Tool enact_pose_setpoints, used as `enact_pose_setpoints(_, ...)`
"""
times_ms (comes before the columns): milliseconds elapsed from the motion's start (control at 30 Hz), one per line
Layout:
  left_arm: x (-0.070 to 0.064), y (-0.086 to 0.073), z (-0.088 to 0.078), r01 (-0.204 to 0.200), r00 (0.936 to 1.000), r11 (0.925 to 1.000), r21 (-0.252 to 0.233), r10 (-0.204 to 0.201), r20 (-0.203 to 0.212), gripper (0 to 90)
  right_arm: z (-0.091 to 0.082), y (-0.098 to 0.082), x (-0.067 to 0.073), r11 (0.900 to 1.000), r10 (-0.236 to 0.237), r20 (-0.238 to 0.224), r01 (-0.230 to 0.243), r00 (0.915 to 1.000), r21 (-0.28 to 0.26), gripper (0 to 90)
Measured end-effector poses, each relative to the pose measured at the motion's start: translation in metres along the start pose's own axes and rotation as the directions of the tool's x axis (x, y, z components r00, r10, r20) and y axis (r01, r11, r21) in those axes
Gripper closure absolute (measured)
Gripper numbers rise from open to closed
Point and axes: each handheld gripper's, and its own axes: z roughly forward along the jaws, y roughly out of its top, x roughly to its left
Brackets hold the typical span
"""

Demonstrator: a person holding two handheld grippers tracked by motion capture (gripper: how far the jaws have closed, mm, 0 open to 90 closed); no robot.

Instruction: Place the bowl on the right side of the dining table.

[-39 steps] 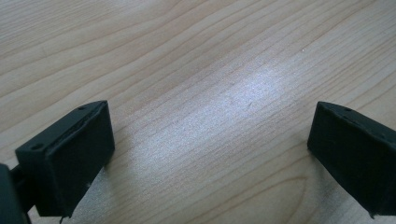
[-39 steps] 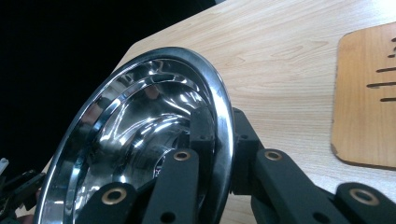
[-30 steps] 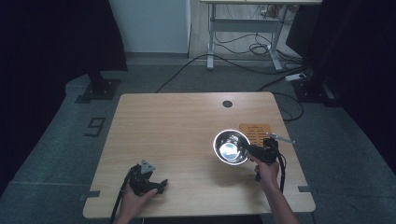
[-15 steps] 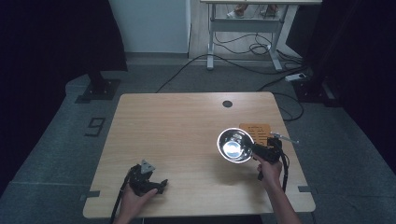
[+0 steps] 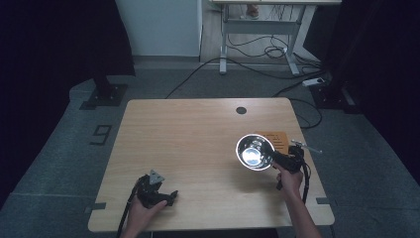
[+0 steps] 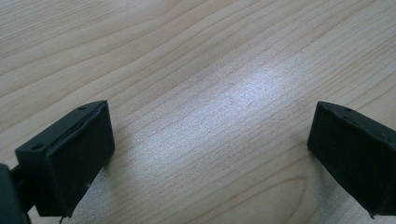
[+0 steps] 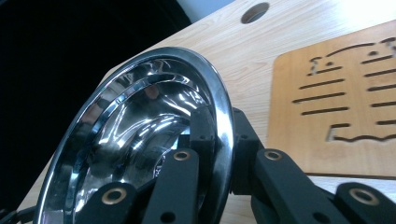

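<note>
starting at the left of the high view: my left hand-held gripper (image 5: 157, 192) rests at the near left of the desk (image 5: 188, 139), at about seven o'clock from the desk's middle. in the left gripper view its jaws stand wide apart with nothing but bare wood grain between them.

moving right: the shiny steel bowl (image 5: 254, 151) sits at about four o'clock from the desk's middle, tipped up off the wood so its open face looks up and toward the left. my right hand-held gripper (image 5: 275, 159) is clamped on the bowl's rim; in the right gripper view one jaw lies inside the bowl (image 7: 140, 140) and the other outside it. the bowl lies at about ten o'clock from my right hand, right at the jaw tips.

farthest right: a thin wooden board with slots (image 5: 277, 140) lies flat, partly behind the bowl, at about two o'clock from it. i judge this the nearest place to set the bowl; my right hand is by far the nearer one.
</note>
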Motion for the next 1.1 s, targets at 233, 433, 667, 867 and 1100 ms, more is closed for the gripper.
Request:
enact_pose_setpoints(233, 0.000, 0.000, 0.000, 0.000, 1.0000, 1.0000, 0.000, 0.000, 0.000, 0.1, -0.002, 0.002, -0.011, 1.000, 0.017, 0.031, -0.017, 0.9994, -0.014, 83.1)
enact_pose_setpoints(433, 0.000, 0.000, 0.000, 0.000, 1.0000, 1.0000, 0.000, 0.000, 0.000, 0.1, -0.003, 0.002, -0.015, 0.999, 0.027, 0.044, -0.026, 0.9987, -0.021, 83.1)
enact_pose_setpoints(667, 0.000, 0.000, 0.000, 0.000, 1.0000, 1.0000, 0.000, 0.000, 0.000, 0.1, -0.005, 0.003, -0.019, 0.999, 0.030, 0.056, -0.028, 0.9980, -0.034, 83.1)
enact_pose_setpoints(867, 0.000, 0.000, 0.000, 0.000, 1.0000, 1.0000, 0.000, 0.000, 0.000, 0.0, -0.007, 0.004, -0.022, 0.998, 0.035, 0.072, -0.031, 0.9968, -0.058, 83.1)
enact_pose_setpoints(1100, 0.000, 0.000, 0.000, 0.000, 1.0000, 1.0000, 0.000, 0.000, 0.000, 0.0, -0.008, 0.006, -0.027, 0.997, 0.051, 0.081, -0.046, 0.9954, -0.067, 83.1)
